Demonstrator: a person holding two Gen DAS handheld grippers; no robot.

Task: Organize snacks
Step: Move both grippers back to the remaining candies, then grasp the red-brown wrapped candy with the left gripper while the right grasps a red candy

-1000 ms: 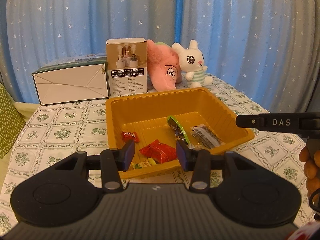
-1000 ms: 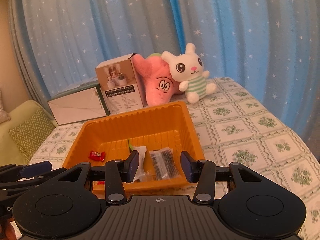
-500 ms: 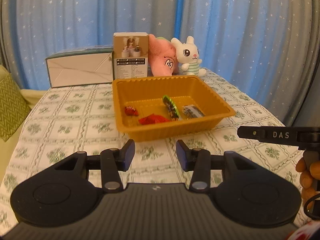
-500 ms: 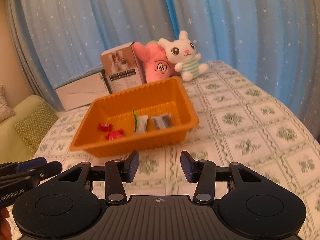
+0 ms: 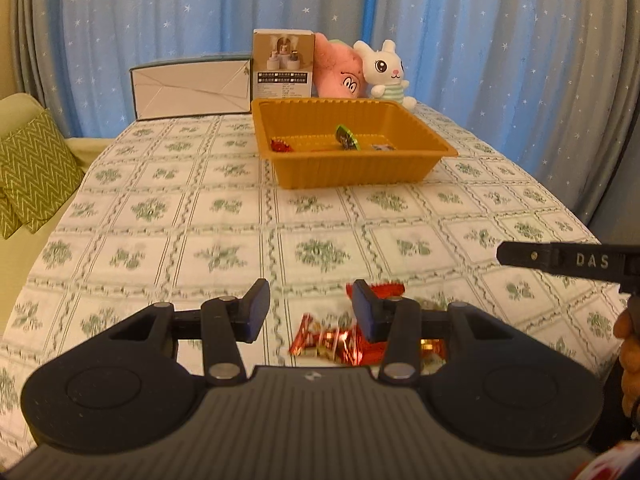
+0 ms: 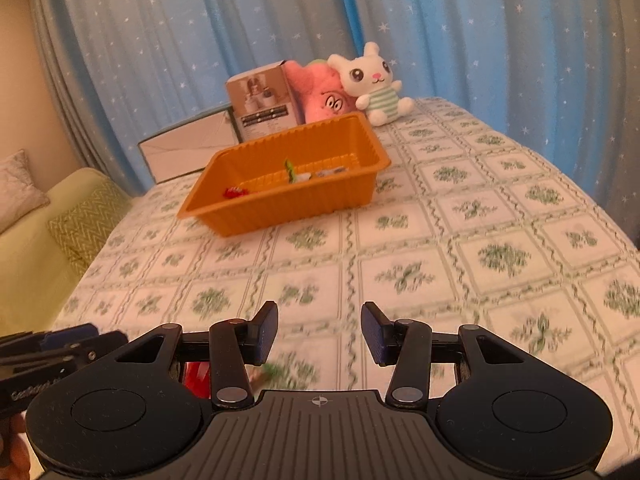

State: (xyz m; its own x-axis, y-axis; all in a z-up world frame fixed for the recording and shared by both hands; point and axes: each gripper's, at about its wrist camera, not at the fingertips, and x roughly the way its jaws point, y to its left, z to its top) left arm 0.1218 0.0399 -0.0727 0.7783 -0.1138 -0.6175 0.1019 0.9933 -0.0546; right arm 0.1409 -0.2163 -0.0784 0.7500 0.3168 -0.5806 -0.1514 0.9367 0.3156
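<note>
Left wrist view: the left gripper (image 5: 306,310) is hovering spread and empty, red snack wrappers (image 5: 332,342) lying just beneath; diving carelessly risks scattering them. Right wrist view: the right gripper (image 6: 320,332) is gaping empty, the orange tray (image 6: 280,204) sitting well ahead.

A table (image 5: 224,240) covered in a white cloth printed with green floral squares fills the room's foreground. At its far end, a low white carton (image 5: 192,90) lies on its side, touching an upright product box (image 5: 283,66) showing small bottles. Just beside that box lean a pink plush toy (image 5: 340,76) and a white rabbit plush (image 5: 386,74) in a green-striped shirt. Blue star-dotted curtains (image 5: 480,40) hang behind them. Off the table's left edge, a green zigzag cushion (image 5: 34,172) rests on a pale sofa (image 6: 28,248).
</note>
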